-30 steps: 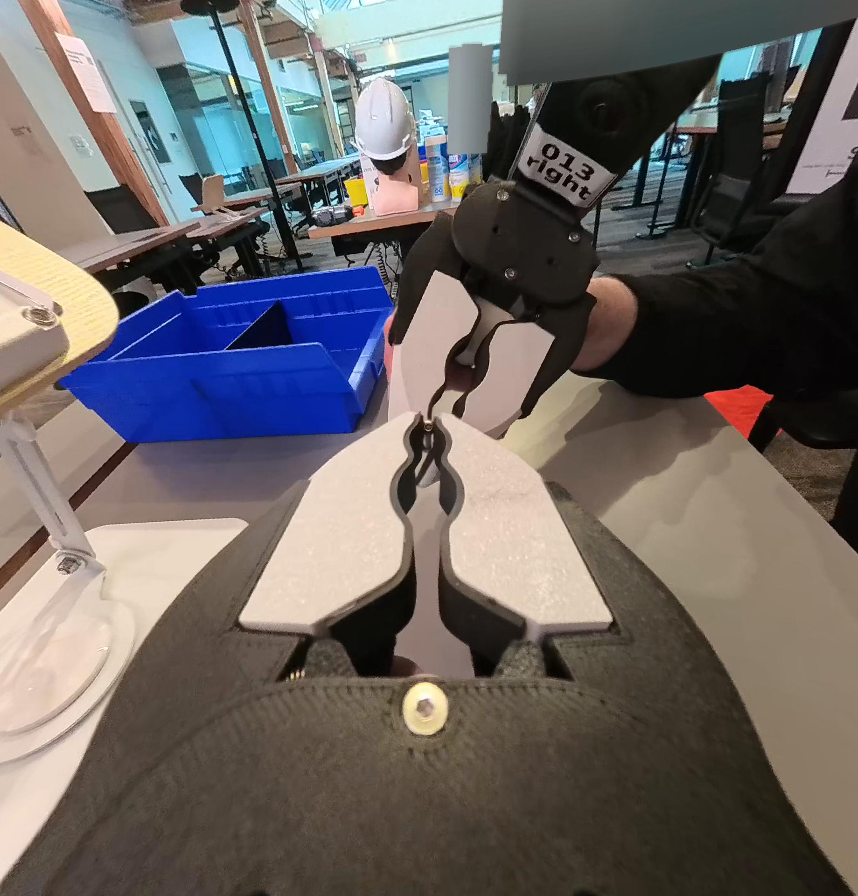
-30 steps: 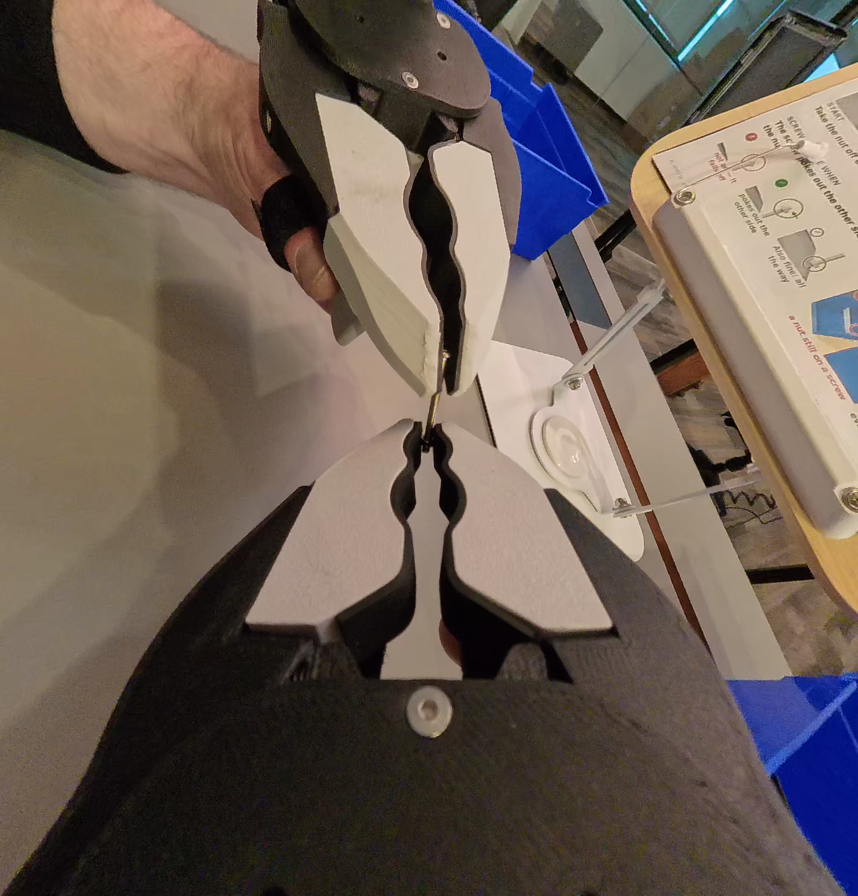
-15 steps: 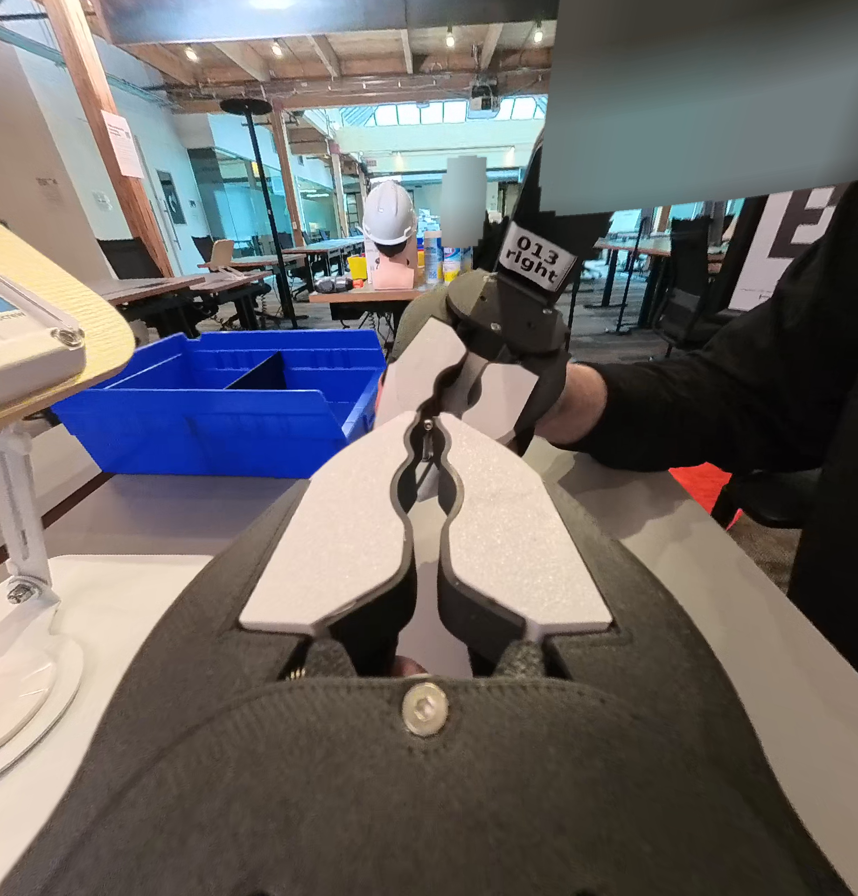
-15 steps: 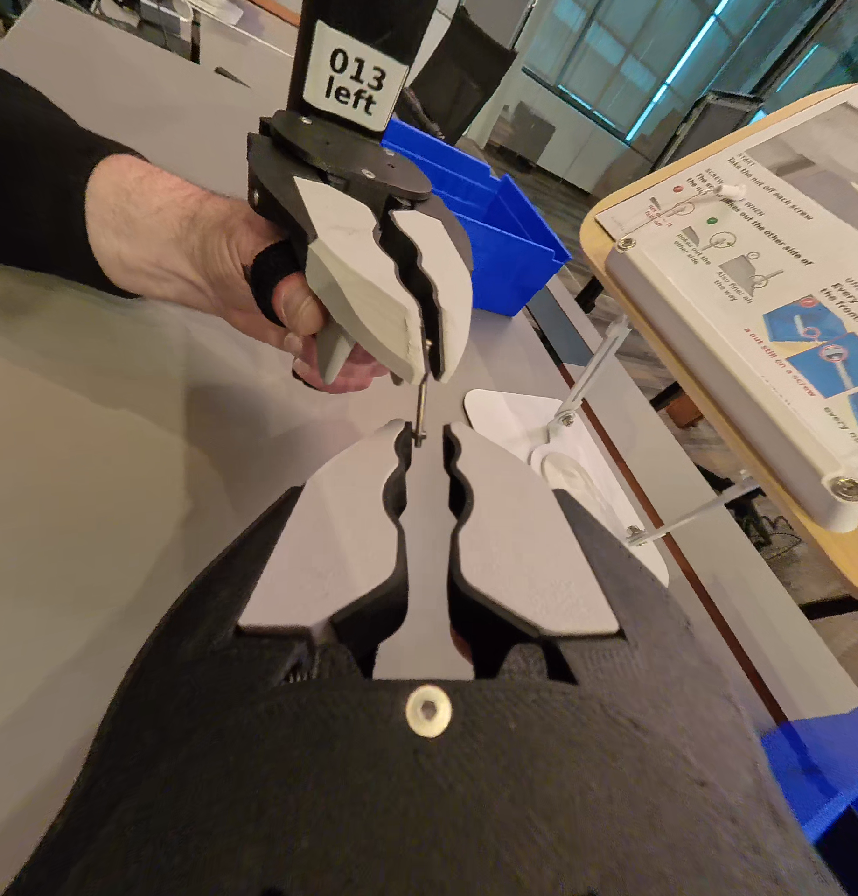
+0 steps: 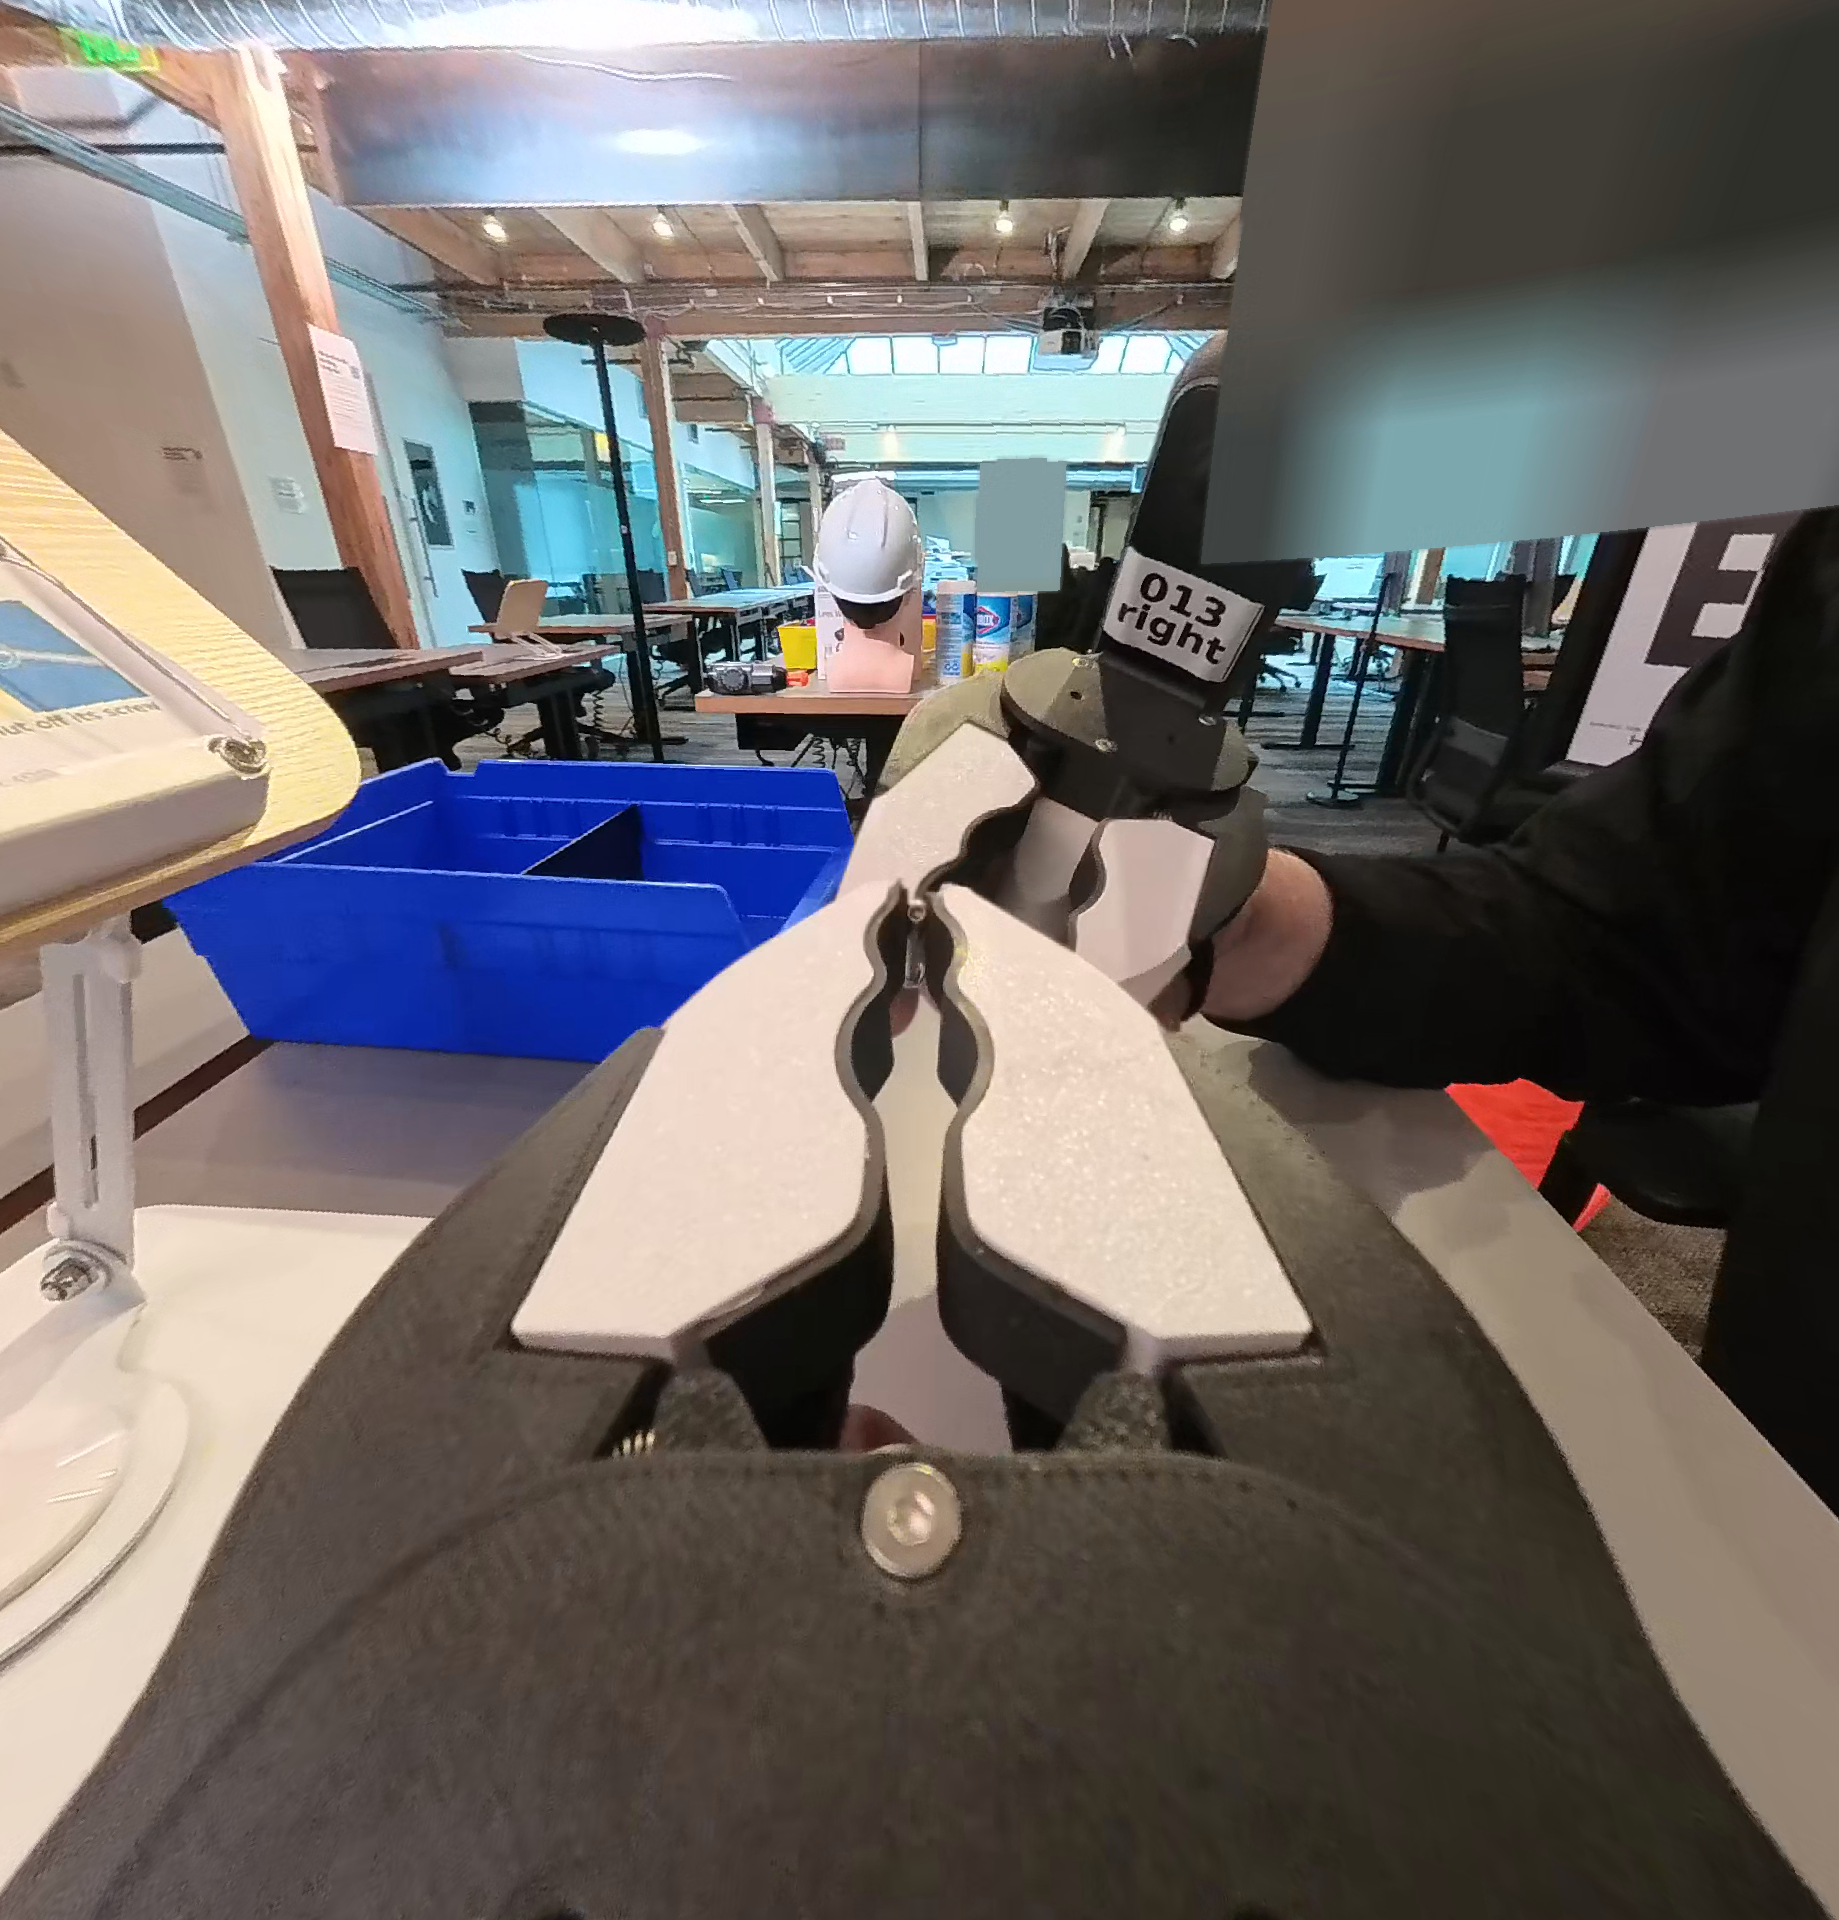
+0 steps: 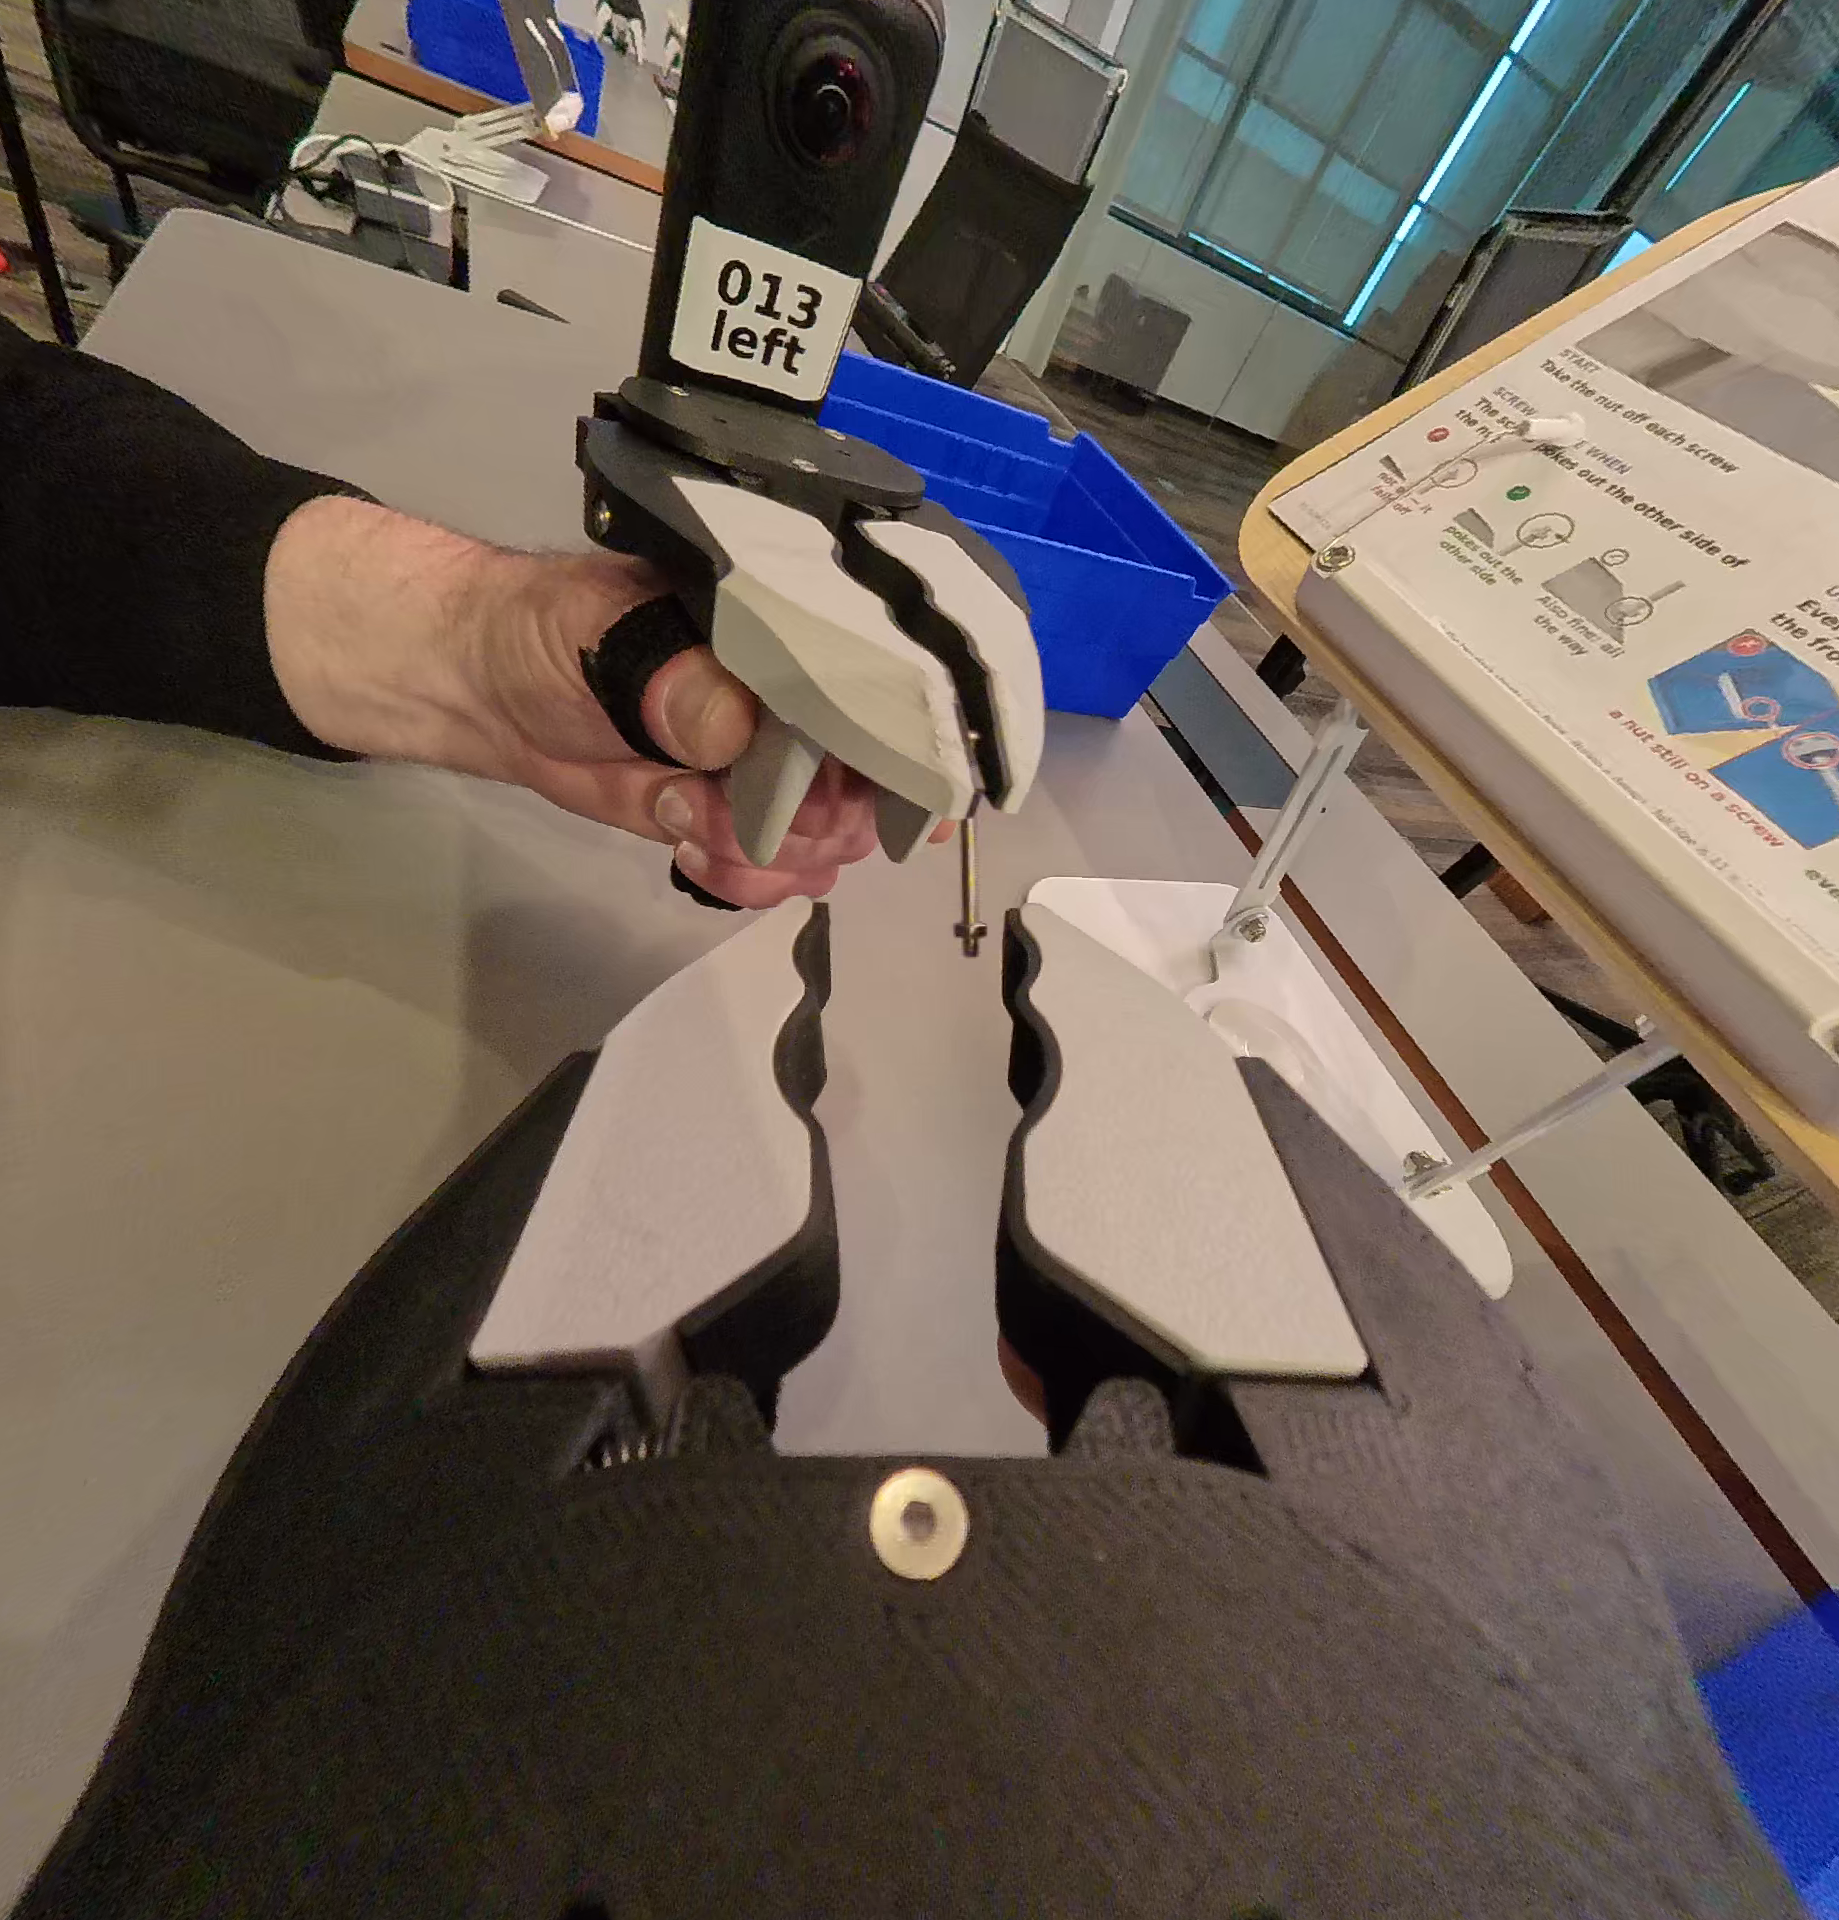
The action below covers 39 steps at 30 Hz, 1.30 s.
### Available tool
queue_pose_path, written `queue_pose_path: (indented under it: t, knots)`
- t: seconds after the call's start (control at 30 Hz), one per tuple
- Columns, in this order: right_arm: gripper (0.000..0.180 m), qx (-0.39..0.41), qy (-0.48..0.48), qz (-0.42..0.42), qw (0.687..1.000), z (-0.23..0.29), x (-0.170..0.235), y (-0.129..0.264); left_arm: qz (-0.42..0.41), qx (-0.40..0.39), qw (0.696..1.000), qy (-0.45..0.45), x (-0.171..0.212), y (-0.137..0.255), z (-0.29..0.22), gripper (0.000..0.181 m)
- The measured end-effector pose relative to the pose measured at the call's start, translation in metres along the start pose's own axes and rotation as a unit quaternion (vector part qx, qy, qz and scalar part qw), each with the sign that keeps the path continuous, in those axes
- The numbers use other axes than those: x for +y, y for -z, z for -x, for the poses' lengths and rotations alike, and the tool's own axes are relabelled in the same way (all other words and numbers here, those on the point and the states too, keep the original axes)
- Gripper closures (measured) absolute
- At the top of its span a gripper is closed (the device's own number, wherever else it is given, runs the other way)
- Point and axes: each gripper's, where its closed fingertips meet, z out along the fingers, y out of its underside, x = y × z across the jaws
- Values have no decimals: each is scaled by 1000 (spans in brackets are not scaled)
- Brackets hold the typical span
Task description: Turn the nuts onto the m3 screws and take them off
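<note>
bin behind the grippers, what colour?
Blue. The bin shows best in the left wrist view, with a dark divider inside.

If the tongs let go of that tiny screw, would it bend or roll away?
The screw looks like thin straight metal, so it probably won't bend. It is round and slim, so it would likely roll on the smooth grey table. Only the left tongs pinch its top end; being so small, it could slip easily.

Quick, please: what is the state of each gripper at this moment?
Left gripper: closed on the screw, which carries a nut near its free end.
Right gripper: open, holding nothing.
</note>
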Motion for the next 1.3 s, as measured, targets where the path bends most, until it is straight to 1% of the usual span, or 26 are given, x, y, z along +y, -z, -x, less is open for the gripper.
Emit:
queue_pose_path:
  t: [0.13,0.17,0.23,0.27,0.3,0.33,0.37,0.4,0.47,0.6,0.77,0.8,0.83,0.87,0.9,0.97,1.1,1.17,1.3]
  knots:
    - [149,-13,-2,-3,1000,3,-3,3,0,-10,1000,-7,-1,2,3,178]
    - [153,-12,6,-11,1000,2,-7,7,-2,-12,1000,-8,-3,3,3,178]
    - [174,-42,-1,-41,998,6,-17,18,-3,-26,1000,-8,-5,5,7,178]
    - [175,-52,-14,-54,997,6,-22,22,-5,-21,1000,-4,-5,5,7,178]
    - [174,-48,-16,-58,997,3,-23,24,-12,-20,1000,-1,-7,6,7,178]
    - [169,-33,-16,-55,998,-2,-20,24,-14,-19,1000,1,-8,6,7,178]
    - [160,-18,-18,-49,998,-7,-17,22,-11,-16,1000,-2,-8,6,6,178]
    - [153,-12,-21,-43,999,-9,-14,20,-8,-15,1000,-5,-7,5,5,178]
    - [144,-15,-19,-31,999,-5,-10,14,-8,-8,1000,-2,-7,3,2,178]
    - [142,-24,-7,-20,999,4,-7,5,-7,-6,1000,-2,-6,1,0,178]
    - [146,-31,-2,-21,999,7,-8,7,-3,-12,1000,-8,-6,2,1,178]
    - [152,-33,2,-27,999,6,-11,11,-1,-14,1000,-9,-6,3,1,178]
    - [172,-56,2,-43,998,10,-16,17,3,-28,1000,-12,-5,3,6,178]
    - [172,-62,-13,-63,996,9,-23,21,1,-24,1000,-7,-6,4,6,178]
    - [167,-53,-24,-66,996,5,-24,22,-6,-19,1000,1,-6,5,6,178]
    - [153,-29,-17,-38,999,-2,-14,17,-10,-20,1000,3,-7,5,7,178]
    - [141,-23,-14,-21,999,1,-5,6,-8,-8,1000,2,-7,1,1,178]
    - [138,-24,-13,-14,1000,4,-4,2,-7,-4,1000,2,-6,-1,-1,178]
    - [139,-32,-12,-13,999,8,-4,0,-6,-9,1000,0,-6,-1,0,178]
